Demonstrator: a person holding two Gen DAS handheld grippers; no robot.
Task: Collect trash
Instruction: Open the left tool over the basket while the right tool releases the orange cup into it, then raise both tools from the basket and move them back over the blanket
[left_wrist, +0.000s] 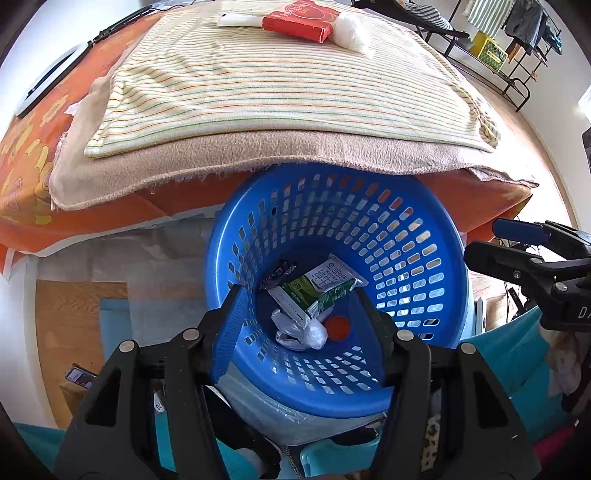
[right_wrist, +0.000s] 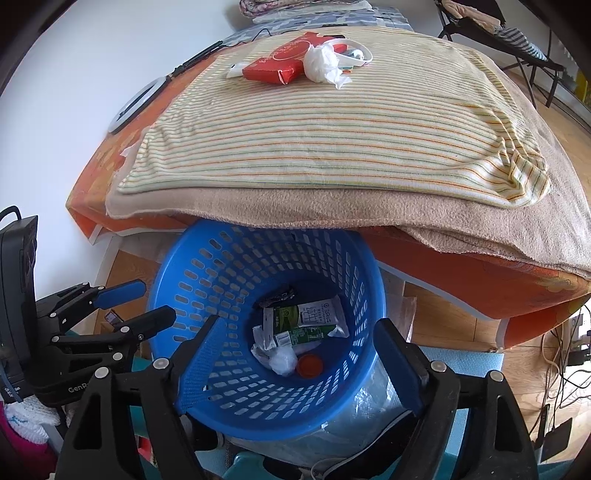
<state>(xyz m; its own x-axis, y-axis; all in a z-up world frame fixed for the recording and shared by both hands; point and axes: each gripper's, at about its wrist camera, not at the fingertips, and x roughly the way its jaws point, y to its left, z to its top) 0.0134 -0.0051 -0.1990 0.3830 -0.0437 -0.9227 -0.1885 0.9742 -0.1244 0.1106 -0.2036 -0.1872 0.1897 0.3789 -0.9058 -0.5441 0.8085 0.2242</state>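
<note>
Both sets of tongs hang over the one blue basket (left_wrist: 424, 266), pointing steeply down into it. The left tongs (left_wrist: 299, 317) stand partly open with nothing between the fingers, and the right tongs (right_wrist: 299, 343) are spread wide, also empty. The basket is round, slotted plastic, tucked against the edge of the surface, and everything else sits in relation to it. At its bottom I count five pieces of trash: one green-and-white milk pouch (right_wrist: 314, 321), crumpled and flattened; one dark wrapper (right_wrist: 279, 295) at the far side of the pouch; one white torn packet (right_wrist: 260, 349); one wad of white tissue (right_wrist: 282, 362); and one small orange cap (right_wrist: 309, 366) just beside the wad. Beyond the basket, on the surface, lies a striped cloth (right_wrist: 332, 147) over a tan blanket (right_wrist: 295, 210). At the far end of that cloth, well apart from the basket, remain one flat red box (right_wrist: 280, 64) and one crumpled white tissue (right_wrist: 323, 62) touching it.
</note>
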